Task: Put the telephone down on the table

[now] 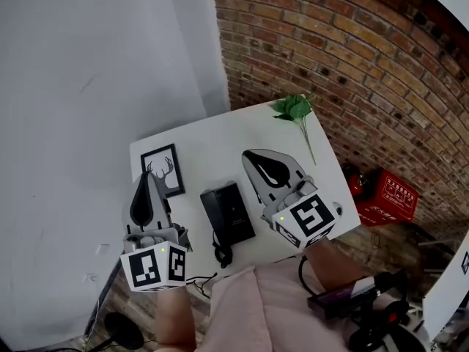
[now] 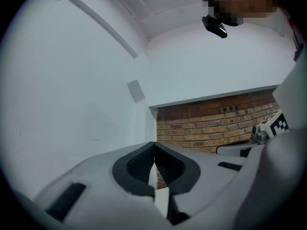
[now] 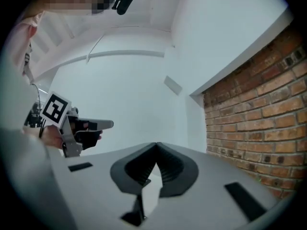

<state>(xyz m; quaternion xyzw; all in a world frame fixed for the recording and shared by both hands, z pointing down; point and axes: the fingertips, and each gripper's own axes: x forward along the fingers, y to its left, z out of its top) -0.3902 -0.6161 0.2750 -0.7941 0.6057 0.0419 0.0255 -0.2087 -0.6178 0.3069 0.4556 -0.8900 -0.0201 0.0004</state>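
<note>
a plain indoor room, not clearly home or office: exposed brick wall point(image 1: 352, 57), white wall point(image 1: 95, 72), small white table point(image 1: 220, 141).

The near edge of the white table point(image 1: 220, 138) is hidden at the lower middle of the head view. It lies under the left gripper point(image 1: 149, 178), the right gripper point(image 1: 253, 158) and a pink sleeve point(image 1: 249, 306). The left gripper also covers the lower left corner of the framed deer picture point(image 1: 165, 169). The cord at the near end of the telephone point(image 1: 229, 211) is too small to trace. Print on the red crate point(image 1: 388, 195) at right is too small to read. Dark gear point(image 1: 374, 321) at the lower right is cut off by the frame's edge. At the right of the left gripper view, a blurred pale mass point(image 2: 283, 176) covers the right gripper's lower part.
</note>
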